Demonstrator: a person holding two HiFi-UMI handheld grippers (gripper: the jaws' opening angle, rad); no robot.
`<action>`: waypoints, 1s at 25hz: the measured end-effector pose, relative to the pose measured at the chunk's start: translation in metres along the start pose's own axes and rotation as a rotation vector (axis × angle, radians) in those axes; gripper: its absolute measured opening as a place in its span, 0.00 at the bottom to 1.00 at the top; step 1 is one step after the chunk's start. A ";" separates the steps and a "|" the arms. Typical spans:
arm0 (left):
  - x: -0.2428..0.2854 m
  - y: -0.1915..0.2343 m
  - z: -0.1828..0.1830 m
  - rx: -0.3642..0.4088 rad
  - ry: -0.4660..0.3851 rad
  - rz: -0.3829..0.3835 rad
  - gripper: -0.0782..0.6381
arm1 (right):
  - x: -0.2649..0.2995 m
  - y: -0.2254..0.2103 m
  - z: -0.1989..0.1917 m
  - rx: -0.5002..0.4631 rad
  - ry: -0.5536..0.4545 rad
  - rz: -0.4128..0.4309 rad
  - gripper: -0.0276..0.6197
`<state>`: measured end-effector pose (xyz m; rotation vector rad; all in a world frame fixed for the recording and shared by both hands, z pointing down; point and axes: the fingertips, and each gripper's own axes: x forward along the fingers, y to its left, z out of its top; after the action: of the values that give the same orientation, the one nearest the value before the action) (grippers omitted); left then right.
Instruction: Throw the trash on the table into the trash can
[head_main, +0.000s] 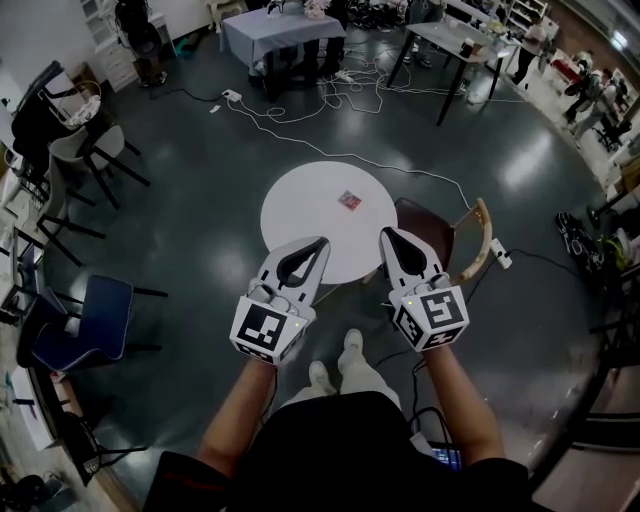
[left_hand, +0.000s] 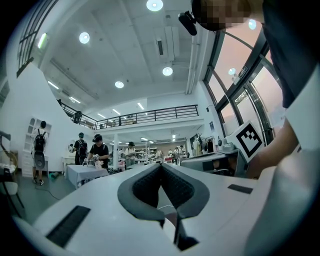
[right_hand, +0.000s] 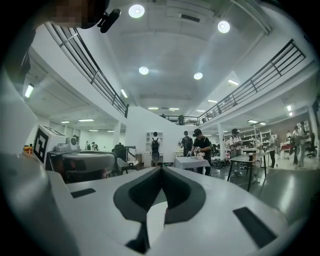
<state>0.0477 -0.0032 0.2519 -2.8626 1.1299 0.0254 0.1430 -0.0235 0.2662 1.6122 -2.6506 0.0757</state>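
The left tongs (head_main: 321, 243) are closed: in the left gripper view their 2 dark-padded tips (left_hand: 161, 165) meet with nothing between them. The right tongs (head_main: 389, 236) are closed too, and in the right gripper view their tips (right_hand: 161, 168) press together on nothing. Both point level and forward, side by side, each held in 1 of the person's hands.

Ahead of the 2 pairs of tongs stands a round white bench (head_main: 296, 215). In the head view, the tips of both tongs lie over its near edge. The trash, a small square multicoloured wrapper (head_main: 349, 200), lies flat on the benchtop beyond the tips. It sits roughly between the lines along which the 2 pairs point, apart from both, and nothing touches it.

To the right of the right tongs, a brown wooden chair (head_main: 447, 236) stands against the bench. Well off to the left of the left tongs is a blue chair (head_main: 93, 319) on the dark floor. Far ahead, past the bench, white cables (head_main: 330, 110) trail across the floor.
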 end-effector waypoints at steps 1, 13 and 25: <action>0.003 0.004 -0.002 -0.004 0.011 0.007 0.13 | 0.005 -0.003 -0.001 0.001 0.003 0.001 0.07; 0.061 0.042 -0.017 -0.005 0.029 0.049 0.13 | 0.069 -0.060 -0.034 -0.012 0.078 0.035 0.07; 0.136 0.078 -0.062 -0.036 0.086 0.095 0.13 | 0.148 -0.129 -0.117 -0.029 0.264 0.104 0.07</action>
<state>0.0936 -0.1572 0.3045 -2.8643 1.2943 -0.0739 0.1908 -0.2067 0.3942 1.3497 -2.5164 0.2344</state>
